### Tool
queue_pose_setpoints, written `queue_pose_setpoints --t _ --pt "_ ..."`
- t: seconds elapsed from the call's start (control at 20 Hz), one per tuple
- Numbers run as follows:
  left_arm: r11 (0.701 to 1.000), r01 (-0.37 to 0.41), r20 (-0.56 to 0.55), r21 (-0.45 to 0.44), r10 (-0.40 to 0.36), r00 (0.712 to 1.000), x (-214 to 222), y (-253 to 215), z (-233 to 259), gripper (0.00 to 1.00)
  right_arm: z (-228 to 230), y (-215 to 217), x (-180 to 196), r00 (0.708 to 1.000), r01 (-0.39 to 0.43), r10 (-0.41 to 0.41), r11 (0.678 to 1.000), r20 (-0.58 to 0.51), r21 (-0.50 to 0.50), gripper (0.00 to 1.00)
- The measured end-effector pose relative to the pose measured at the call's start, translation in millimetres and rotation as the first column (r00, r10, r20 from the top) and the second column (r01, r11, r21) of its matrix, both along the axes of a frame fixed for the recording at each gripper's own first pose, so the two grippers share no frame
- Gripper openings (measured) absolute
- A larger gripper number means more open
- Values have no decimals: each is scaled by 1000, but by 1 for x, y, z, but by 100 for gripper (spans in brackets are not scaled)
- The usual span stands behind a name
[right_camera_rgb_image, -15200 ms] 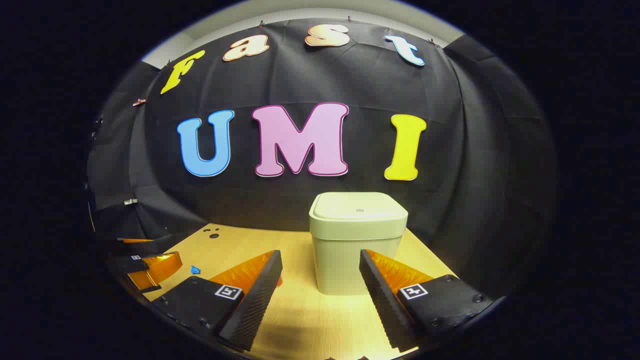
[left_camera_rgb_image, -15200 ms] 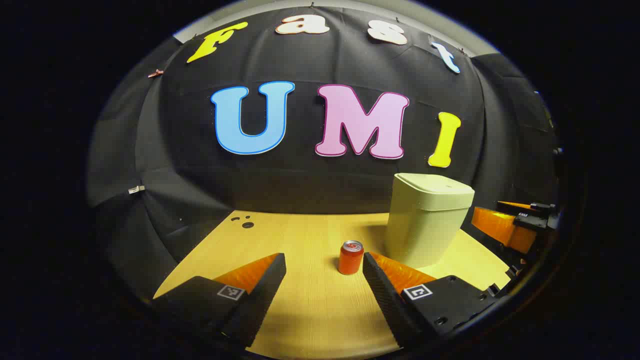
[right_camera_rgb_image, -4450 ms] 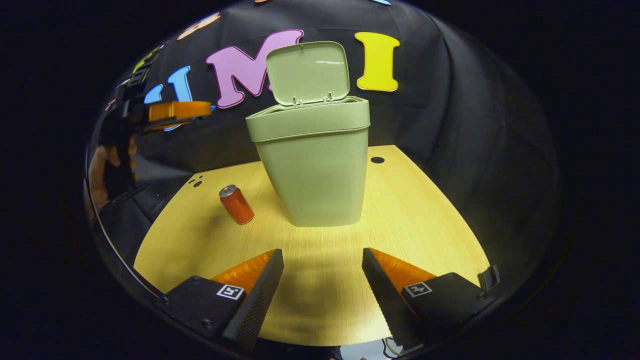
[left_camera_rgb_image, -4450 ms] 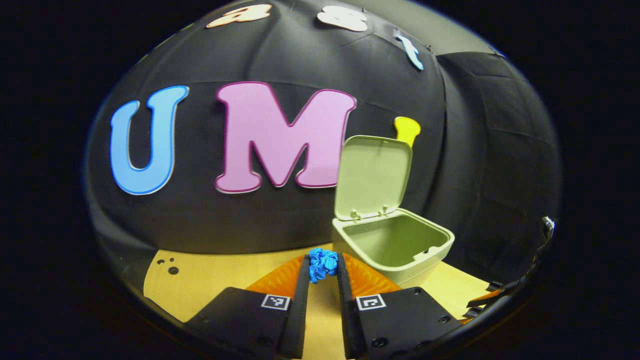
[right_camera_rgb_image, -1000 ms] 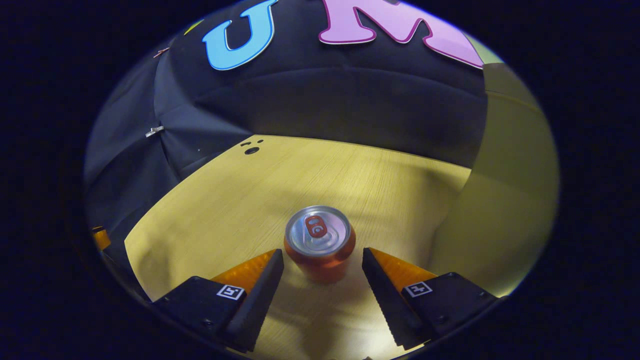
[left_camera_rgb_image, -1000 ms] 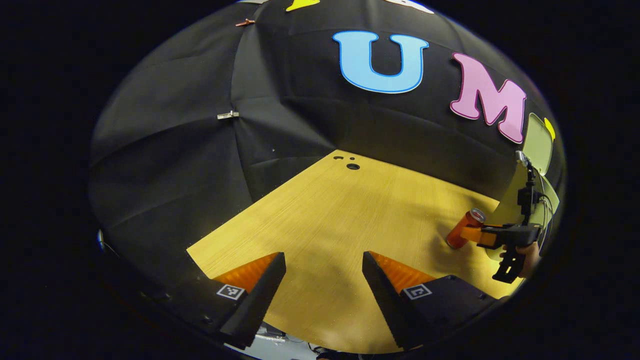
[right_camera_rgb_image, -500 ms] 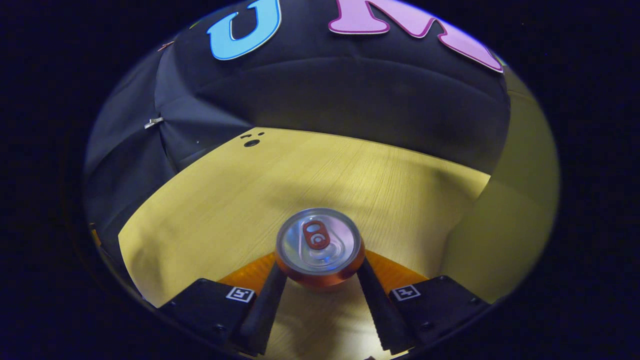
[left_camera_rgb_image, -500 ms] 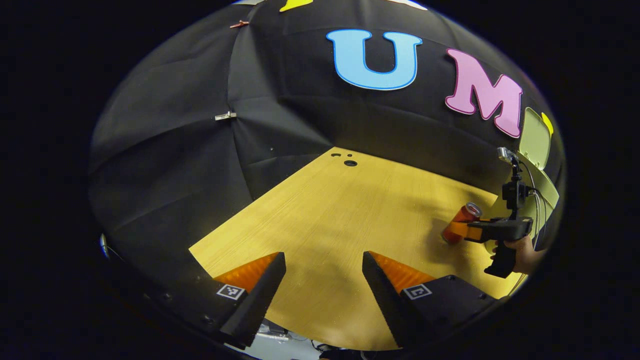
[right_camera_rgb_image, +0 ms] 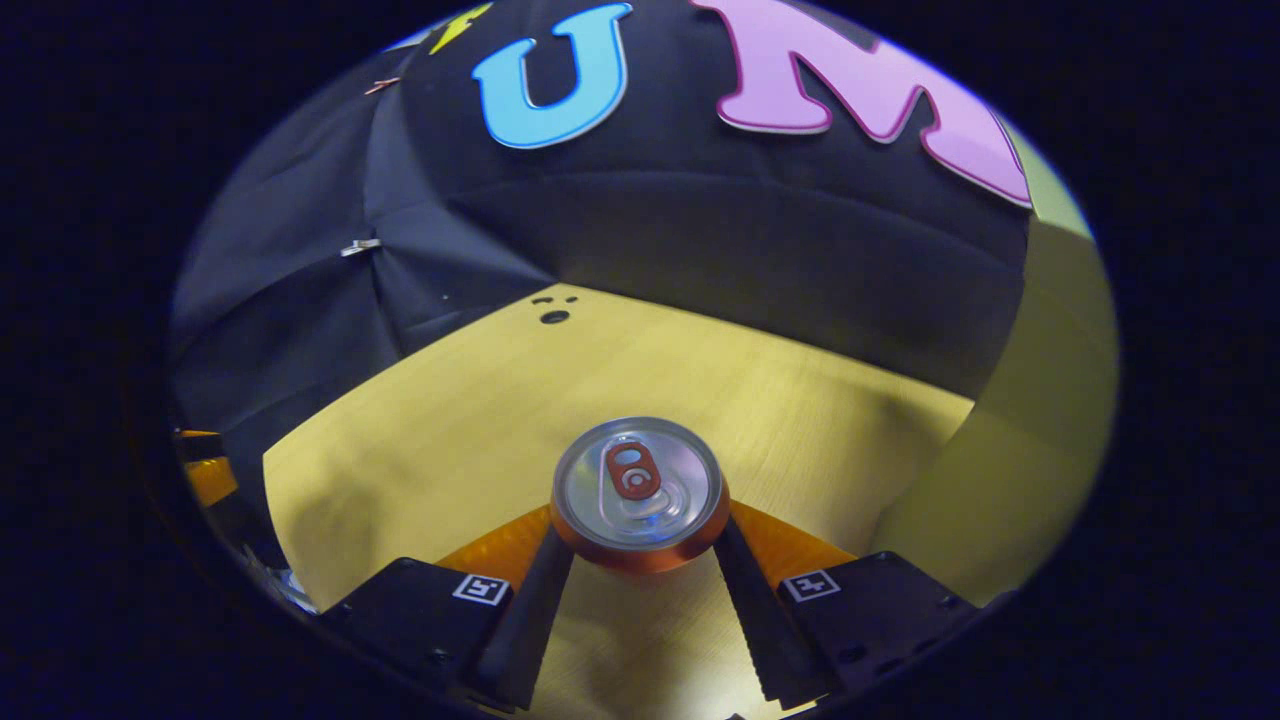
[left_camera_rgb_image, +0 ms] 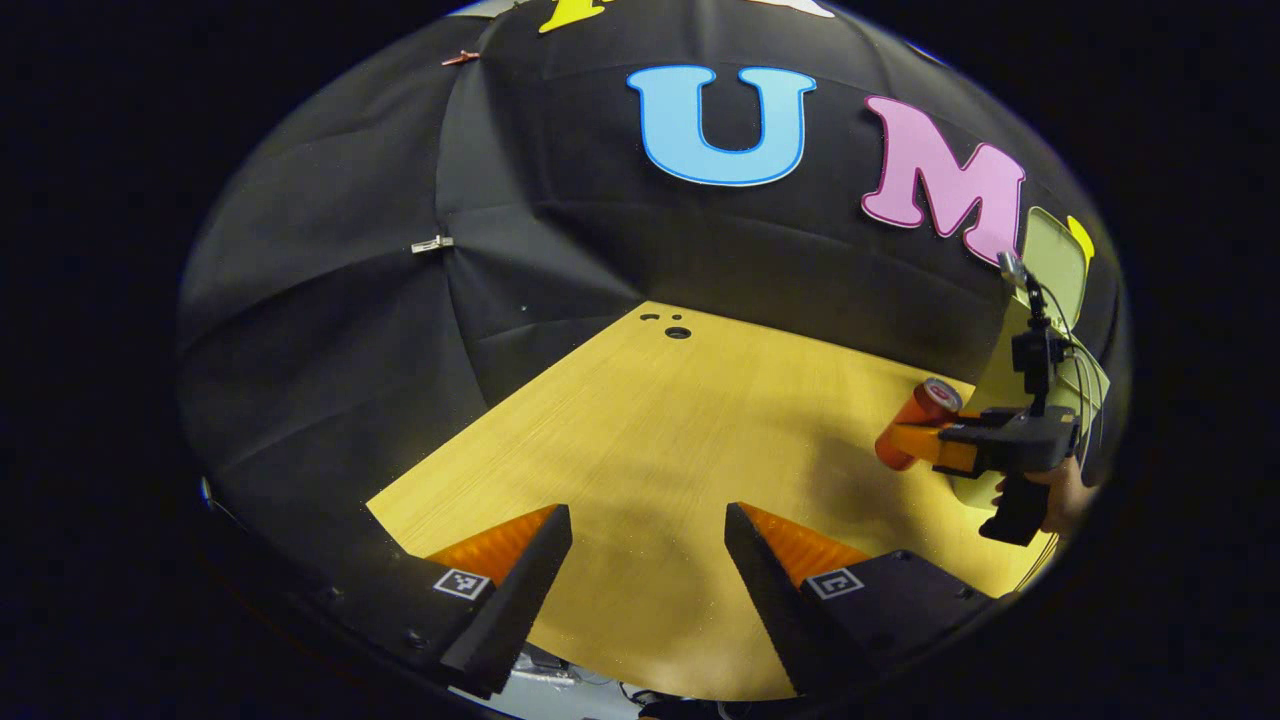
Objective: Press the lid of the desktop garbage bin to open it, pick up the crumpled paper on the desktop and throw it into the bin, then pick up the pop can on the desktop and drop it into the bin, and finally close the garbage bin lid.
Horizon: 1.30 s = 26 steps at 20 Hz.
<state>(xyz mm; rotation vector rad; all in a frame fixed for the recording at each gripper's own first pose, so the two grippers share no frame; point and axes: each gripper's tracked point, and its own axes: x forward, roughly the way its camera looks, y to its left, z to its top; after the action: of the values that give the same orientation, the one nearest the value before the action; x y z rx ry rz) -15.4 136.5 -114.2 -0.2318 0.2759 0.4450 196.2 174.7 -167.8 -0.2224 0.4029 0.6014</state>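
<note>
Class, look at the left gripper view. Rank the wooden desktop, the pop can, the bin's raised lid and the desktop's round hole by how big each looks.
1. Wooden desktop, by far.
2. Raised lid and pop can: alike, unranked.
3. Round hole, smallest.

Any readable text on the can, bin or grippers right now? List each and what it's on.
On the orange pop can: no legible print, just a bare metal top with a tab.
On the pale green plastic bin: plain, no text.
On the right gripper and the left gripper: square black-and-white coded markers, which are patterns, not words.
So nothing is readable.
</note>
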Motion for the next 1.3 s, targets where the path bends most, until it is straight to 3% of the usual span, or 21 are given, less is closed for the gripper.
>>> queue_pose_setpoints --t 0.25,0.5,0.75,0.9,1.15,1.3 --pt "998 61 0 9 -61 998 2 -18 -2 99 71 5 -20 994 -65 61 997 95 40 83" --pt "989 145 15 16 -145 989 12 -36 10 99 158 -11 -28 984 -38 18 993 177 111 83" --pt "967 249 48 47 -251 967 20 -45 31 99 223 -52 -27 964 82 -116 985 238 149 83" --pt "949 306 75 76 -311 947 21 -48 41 99 250 -85 -28 937 174 -212 972 277 155 83" --pt "916 390 109 94 -399 911 19 -54 44 99 278 -139 -36 884 311 -355 933 303 183 83" --pt "912 392 93 122 -403 910 17 -48 39 99 280 -168 -39 861 366 -404 914 308 175 83"
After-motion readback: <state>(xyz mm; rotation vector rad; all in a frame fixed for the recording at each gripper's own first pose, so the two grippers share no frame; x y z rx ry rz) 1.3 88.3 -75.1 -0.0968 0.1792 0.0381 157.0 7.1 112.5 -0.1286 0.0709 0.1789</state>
